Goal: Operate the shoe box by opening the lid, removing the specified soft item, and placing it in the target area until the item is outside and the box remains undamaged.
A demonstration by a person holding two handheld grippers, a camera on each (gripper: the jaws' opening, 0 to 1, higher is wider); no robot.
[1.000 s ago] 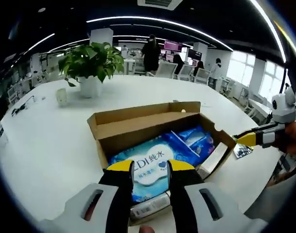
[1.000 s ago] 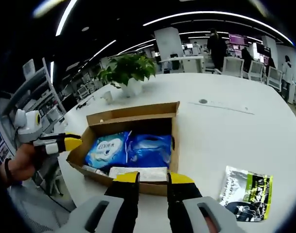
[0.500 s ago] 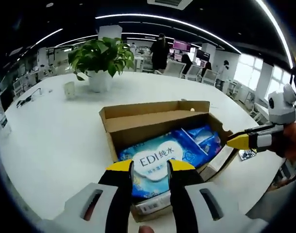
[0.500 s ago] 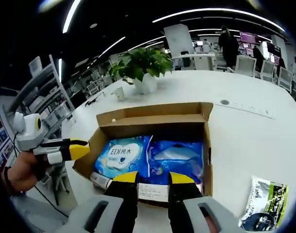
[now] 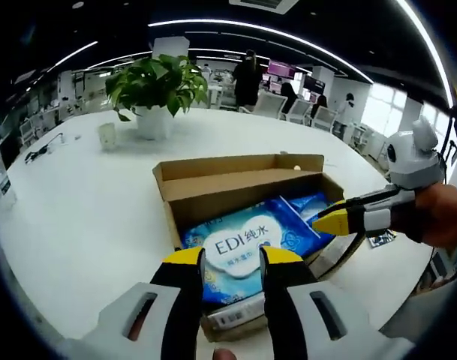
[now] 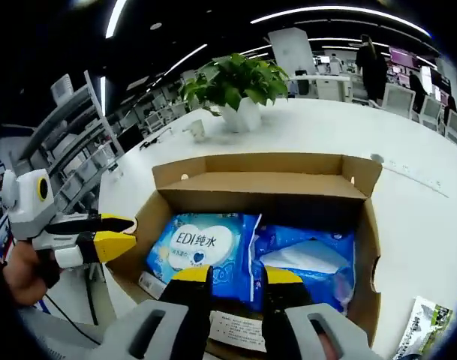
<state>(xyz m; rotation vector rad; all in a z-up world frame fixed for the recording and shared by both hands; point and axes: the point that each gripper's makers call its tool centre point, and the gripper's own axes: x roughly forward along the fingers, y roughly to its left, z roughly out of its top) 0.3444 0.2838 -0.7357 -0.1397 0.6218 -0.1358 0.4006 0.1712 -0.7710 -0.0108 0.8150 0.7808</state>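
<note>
- White bench (image 5: 78, 202) carries the open shoe box (image 6: 367, 225), wipes pack (image 5: 239, 244) inside; potted plant (image 5: 154, 90) behind.
- Open-plan office, ceiling strip lights (image 5: 258, 30).
- Left gripper (image 5: 230, 259) and right gripper (image 6: 228, 275): fingers released, empty, over the box.

A potted plant (image 5: 154, 88) stands on the white table (image 5: 78, 202), a small cup (image 5: 106, 137) beside it.

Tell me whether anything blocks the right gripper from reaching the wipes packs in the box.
Nothing visible does. The shoe box is open, and the right gripper hangs directly above the two blue wipes packs.
</note>
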